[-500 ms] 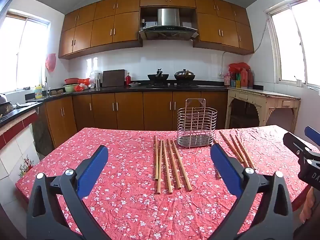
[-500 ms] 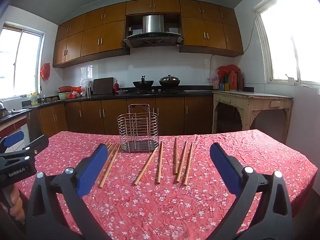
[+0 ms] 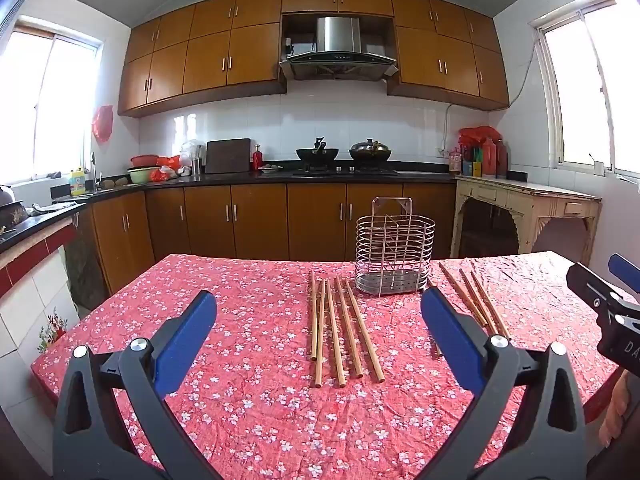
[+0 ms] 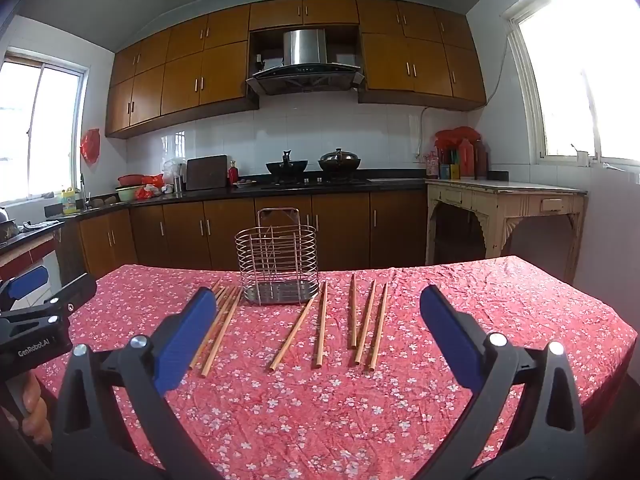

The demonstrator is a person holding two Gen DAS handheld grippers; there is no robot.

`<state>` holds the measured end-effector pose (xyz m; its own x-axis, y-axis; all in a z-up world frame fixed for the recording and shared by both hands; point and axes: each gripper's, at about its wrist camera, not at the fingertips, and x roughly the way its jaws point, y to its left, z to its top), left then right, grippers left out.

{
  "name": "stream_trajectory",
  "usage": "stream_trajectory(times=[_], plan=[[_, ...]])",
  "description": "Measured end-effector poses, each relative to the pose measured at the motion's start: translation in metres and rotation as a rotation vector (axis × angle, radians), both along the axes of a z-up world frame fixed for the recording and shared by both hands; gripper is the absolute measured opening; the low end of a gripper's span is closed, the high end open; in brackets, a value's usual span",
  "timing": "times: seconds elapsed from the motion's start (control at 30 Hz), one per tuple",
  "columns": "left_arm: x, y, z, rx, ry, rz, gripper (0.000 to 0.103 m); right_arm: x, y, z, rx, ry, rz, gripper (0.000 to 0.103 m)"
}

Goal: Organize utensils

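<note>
Left wrist view: the left gripper hangs with jaws wide and empty over the red floral-clothed surface. Five wooden chopsticks lie left of the silver wire utensil holder; its right blue pad hides part of the other bundle.

Right wrist view: the right gripper likewise has jaws wide and empty, its left pad covering the left-hand sticks' near part.

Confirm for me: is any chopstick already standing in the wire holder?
No, the wire holder stands empty, and the chopsticks lie flat on the tablecloth.
</note>
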<state>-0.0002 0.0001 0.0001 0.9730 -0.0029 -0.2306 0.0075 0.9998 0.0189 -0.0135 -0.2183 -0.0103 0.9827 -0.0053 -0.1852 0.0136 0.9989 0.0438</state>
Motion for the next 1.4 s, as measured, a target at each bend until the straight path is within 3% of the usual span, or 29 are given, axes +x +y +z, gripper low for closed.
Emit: stream_trajectory(times=[1.4], plan=[[0.0025, -0.0017, -0.0056, 0.001, 0.013, -0.002, 0.101, 0.0021, -0.0012, -0.0012, 0.008, 0.009, -0.002, 0.099]])
